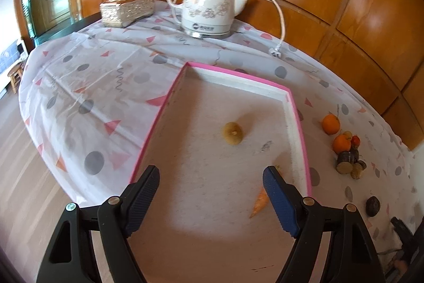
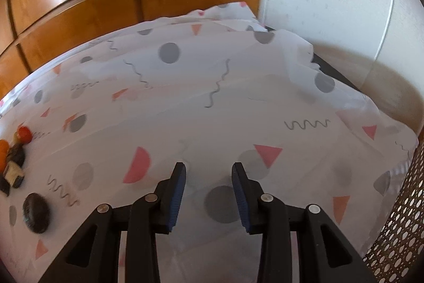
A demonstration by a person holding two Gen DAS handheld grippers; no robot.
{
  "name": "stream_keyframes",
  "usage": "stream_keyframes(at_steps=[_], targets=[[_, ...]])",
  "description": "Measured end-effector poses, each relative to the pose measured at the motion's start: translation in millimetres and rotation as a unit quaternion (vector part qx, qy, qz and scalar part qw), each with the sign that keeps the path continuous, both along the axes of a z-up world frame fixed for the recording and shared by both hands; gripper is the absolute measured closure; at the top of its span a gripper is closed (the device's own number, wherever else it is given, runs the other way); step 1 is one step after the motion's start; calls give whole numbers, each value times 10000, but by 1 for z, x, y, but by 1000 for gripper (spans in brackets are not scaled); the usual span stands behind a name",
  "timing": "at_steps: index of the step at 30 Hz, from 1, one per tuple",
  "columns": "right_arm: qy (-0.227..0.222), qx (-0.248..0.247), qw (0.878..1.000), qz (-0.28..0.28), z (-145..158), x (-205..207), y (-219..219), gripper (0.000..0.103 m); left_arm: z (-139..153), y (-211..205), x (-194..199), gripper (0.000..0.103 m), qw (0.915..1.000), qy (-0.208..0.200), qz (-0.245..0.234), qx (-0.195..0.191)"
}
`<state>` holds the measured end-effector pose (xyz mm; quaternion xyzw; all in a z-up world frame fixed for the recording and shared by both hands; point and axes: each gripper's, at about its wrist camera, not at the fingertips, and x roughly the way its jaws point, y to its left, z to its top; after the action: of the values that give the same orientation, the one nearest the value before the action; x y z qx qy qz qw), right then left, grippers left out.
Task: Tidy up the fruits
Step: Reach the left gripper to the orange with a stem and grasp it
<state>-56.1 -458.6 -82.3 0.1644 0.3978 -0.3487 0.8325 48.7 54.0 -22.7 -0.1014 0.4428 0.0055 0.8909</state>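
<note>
The left hand-held gripper [image 1: 212, 174] hangs over the near end of the pink-edged tray [image 1: 298, 121], and its two fingers are spread wide with nothing between them. Inside the tray, right by the gripper's right finger, lies a small orange carrot [image 1: 259, 203], partly hidden by that finger. Farther into the tray sits a brown kiwi [image 1: 232, 132], alone near the middle. Outside the tray, to its right on the worktop [image 1: 79, 86], rests a dark round fruit [image 1: 373, 206]. Past that, still right of the tray, a little pile of fruits [image 1: 348, 150] sits close together, with brown pieces, an orange one and a small red one touching. A single orange [image 1: 330, 123] sits just beyond the pile, closer to the tray's far corner. Beyond the tray's far edge stands a white kettle [image 1: 208, 8] with its cord trailing to the right, and a tissue box [image 1: 127, 8] sits to the left of the kettle. The right hand-held gripper [image 2: 208, 171] is well to the right of the tray, which its camera cannot see. Its fingers are apart and hold nothing, above the spotted cloth. In that view the dark round fruit [image 2: 36, 212] lies to the left of the gripper, and the fruit pile [image 2: 14, 158] sits farther left at the picture's edge.
</note>
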Motion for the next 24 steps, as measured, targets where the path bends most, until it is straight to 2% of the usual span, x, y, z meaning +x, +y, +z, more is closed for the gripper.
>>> stream_keyframes(at_steps=[11, 16, 24], targets=[[-128, -129, 9998, -90, -5, 2, 3, 48, 21, -63, 33, 23, 9955, -215, -923, 46], [-197, -168, 9996, -89, -8, 4, 2, 41, 18, -97, 59, 24, 9911, -101, -1321, -85], [-211, -194, 9996, -54, -9, 5, 5, 35, -4, -155, 103, 46, 9803, 255, -1946, -217]])
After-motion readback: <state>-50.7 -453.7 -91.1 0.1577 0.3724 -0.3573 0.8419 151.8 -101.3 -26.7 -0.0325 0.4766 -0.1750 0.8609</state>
